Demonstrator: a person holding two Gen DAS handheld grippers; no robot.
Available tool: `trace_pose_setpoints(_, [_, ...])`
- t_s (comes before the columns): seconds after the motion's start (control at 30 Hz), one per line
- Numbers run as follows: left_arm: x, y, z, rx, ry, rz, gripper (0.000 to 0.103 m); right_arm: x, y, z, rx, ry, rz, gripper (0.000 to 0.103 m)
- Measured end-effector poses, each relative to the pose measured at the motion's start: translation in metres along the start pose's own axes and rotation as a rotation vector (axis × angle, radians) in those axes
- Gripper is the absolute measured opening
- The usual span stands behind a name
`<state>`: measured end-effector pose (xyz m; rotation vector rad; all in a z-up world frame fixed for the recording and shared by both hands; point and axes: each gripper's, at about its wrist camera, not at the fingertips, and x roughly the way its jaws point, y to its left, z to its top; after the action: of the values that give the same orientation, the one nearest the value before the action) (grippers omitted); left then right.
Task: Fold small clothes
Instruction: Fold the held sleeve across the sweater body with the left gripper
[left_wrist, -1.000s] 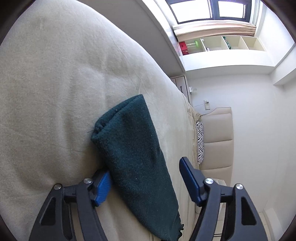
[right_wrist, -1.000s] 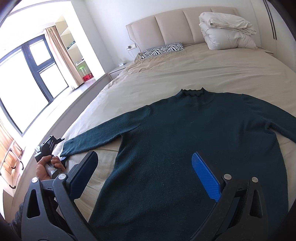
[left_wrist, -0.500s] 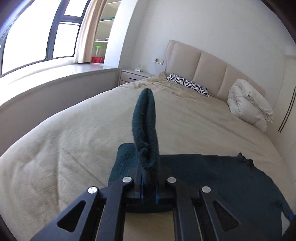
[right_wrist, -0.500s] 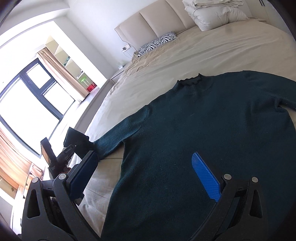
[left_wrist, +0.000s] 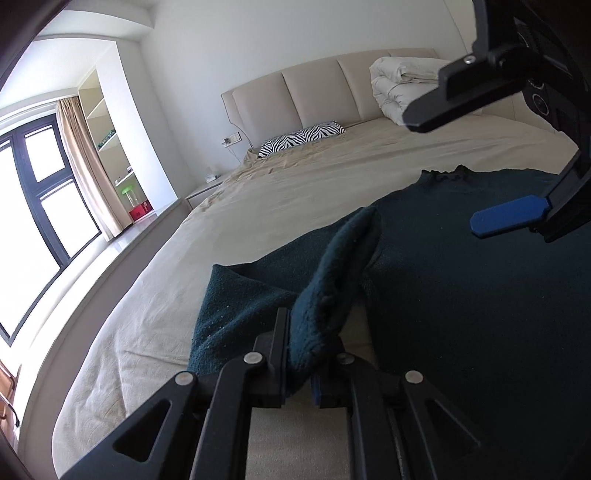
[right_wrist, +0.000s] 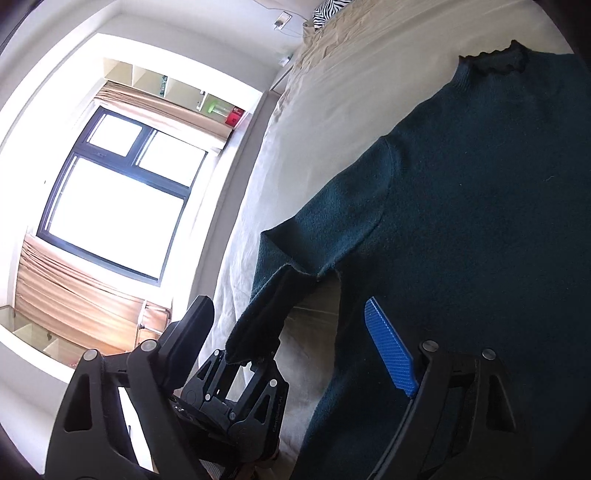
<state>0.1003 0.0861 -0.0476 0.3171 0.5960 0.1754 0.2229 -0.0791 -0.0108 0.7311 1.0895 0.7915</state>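
Note:
A dark green sweater (left_wrist: 461, 288) lies flat on the beige bed (left_wrist: 295, 184), collar toward the headboard. My left gripper (left_wrist: 299, 354) is shut on the cuff of its left sleeve (left_wrist: 332, 269) and holds it lifted and folded back toward the body. In the right wrist view the sweater (right_wrist: 480, 192) fills the right side, and the left gripper (right_wrist: 251, 358) shows below with the sleeve (right_wrist: 280, 280) in it. My right gripper (right_wrist: 291, 343) is open and empty, hovering above the sweater near the left side seam; it also shows in the left wrist view (left_wrist: 472, 155).
A zebra pillow (left_wrist: 299, 138) and a folded white duvet (left_wrist: 402, 88) lie by the padded headboard (left_wrist: 314, 96). A window (left_wrist: 33, 206), curtain and shelves stand on the left beyond the bed's edge. A nightstand (left_wrist: 207, 188) is beside the bed.
My left gripper closed on the sleeve cuff, lifted it and carried it in toward the sweater body. My right gripper swung lower and closer over the sweater's left side, still open.

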Motion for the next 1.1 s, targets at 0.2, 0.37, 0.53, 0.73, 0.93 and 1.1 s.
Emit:
trace_pose_setpoints(0.2, [-0.005,-0.010,-0.003,0.067,-0.017,0.031,0.012,0.058,-0.009,0.003,0.042,0.109,0.049,0.082])
trace_pose_setpoints(0.37, [-0.007,-0.016,-0.001,0.094,-0.030,0.025,0.017,0.103,-0.013,0.003,0.013,0.201,-0.021,0.021])
trace_pose_setpoints(0.53, [-0.014,-0.006,-0.002,0.038,-0.034,-0.071,0.047,0.091,-0.014,0.004,-0.097,0.138,-0.155,0.009])
trace_pose_setpoints(0.73, [-0.015,0.027,0.011,-0.179,-0.011,-0.260,0.051,0.028,-0.026,0.035,-0.213,-0.015,-0.418,0.008])
trace_pose_setpoints(0.93, [0.013,0.068,0.025,-0.397,0.062,-0.393,0.041,-0.038,-0.071,0.069,-0.168,-0.125,-0.601,0.008])
trace_pose_setpoints(1.1, [0.040,0.083,0.037,-0.505,0.103,-0.460,0.030,-0.067,-0.109,0.092,-0.118,-0.158,-0.683,0.008])
